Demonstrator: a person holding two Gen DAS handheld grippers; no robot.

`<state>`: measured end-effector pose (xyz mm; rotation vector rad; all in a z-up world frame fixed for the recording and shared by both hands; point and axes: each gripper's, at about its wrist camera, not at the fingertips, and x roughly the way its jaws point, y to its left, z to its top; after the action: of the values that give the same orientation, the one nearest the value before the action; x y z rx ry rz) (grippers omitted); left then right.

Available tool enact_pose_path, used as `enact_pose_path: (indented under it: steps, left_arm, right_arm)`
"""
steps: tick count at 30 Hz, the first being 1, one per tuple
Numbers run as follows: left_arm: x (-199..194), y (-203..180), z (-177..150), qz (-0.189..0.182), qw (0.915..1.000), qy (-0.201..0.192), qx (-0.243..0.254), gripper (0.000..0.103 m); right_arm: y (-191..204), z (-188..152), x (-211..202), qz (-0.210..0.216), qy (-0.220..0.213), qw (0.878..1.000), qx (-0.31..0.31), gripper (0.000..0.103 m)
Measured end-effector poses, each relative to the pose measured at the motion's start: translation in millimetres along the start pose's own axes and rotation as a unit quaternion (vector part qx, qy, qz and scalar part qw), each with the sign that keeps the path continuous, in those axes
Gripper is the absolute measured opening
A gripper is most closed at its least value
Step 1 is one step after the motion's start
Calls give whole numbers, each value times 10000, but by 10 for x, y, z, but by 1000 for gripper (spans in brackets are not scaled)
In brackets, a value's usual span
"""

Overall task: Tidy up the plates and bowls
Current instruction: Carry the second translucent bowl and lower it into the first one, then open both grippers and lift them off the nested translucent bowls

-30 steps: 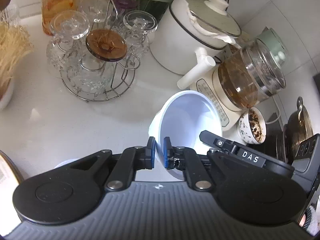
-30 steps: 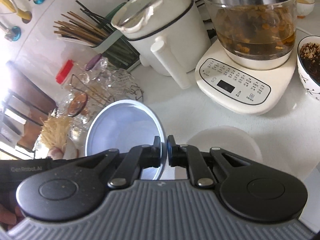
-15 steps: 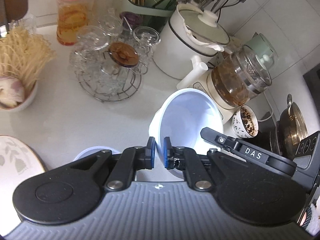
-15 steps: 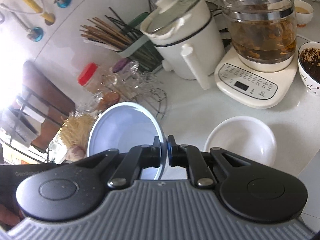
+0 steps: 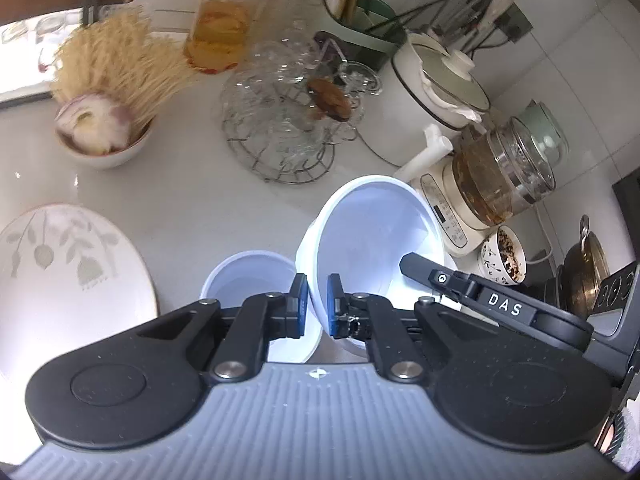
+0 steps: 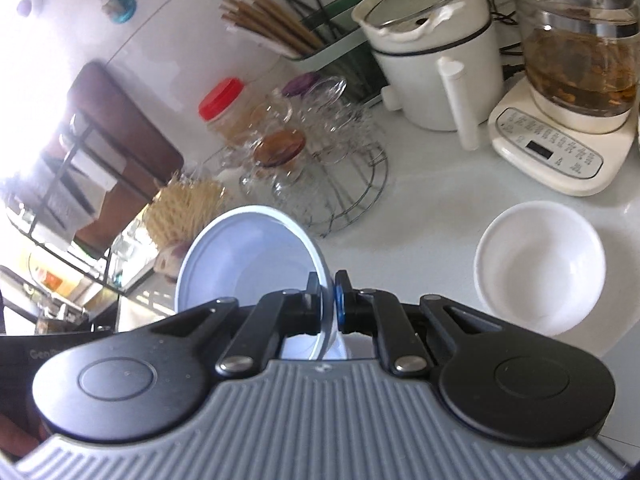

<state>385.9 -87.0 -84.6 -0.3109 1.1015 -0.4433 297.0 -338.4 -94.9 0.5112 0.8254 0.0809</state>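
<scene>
White bowl [image 5: 372,236] pinched by left gripper [image 5: 316,312], right gripper [image 5: 500,304] marked "DAS"

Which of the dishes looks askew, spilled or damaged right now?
Nothing looks broken or spilled. The only things askew are the two white bowls, tilted because each is pinched by its rim: one in the left gripper, one in the right gripper. A third bowl sits upright on the counter.
</scene>
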Motion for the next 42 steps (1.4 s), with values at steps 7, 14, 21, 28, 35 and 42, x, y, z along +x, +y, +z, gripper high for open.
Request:
enact_pose_path:
  steps: [7,14,21,28,35,42]
  left_arm:
    - [30,160,-154,131,9999,15,-92,11]
    - [135,310,-290,284,9989,78,-370,11]
    - [228,425,-308,425,9971,90,-617,11]
    - [263,541,-330,522,9955,71,-791,11]
    - [272,649,-356,502,9941,78,-961,11]
    - [228,662,-344,597,9929,84,-1026,47]
  right_arm:
    - [55,-185,83,-93,263,9996,-5,11]
    - [86,-256,242,-143,542,9983,-158,12]
    - [69,-274,411,-129,824,9964,-154,12]
    - [139,-311,542,-123,942,9951,-284,12]
    - [179,-320,599,-131,968,9947,-326,12]
    - [217,-303,580,-286,909,9949,-323,13]
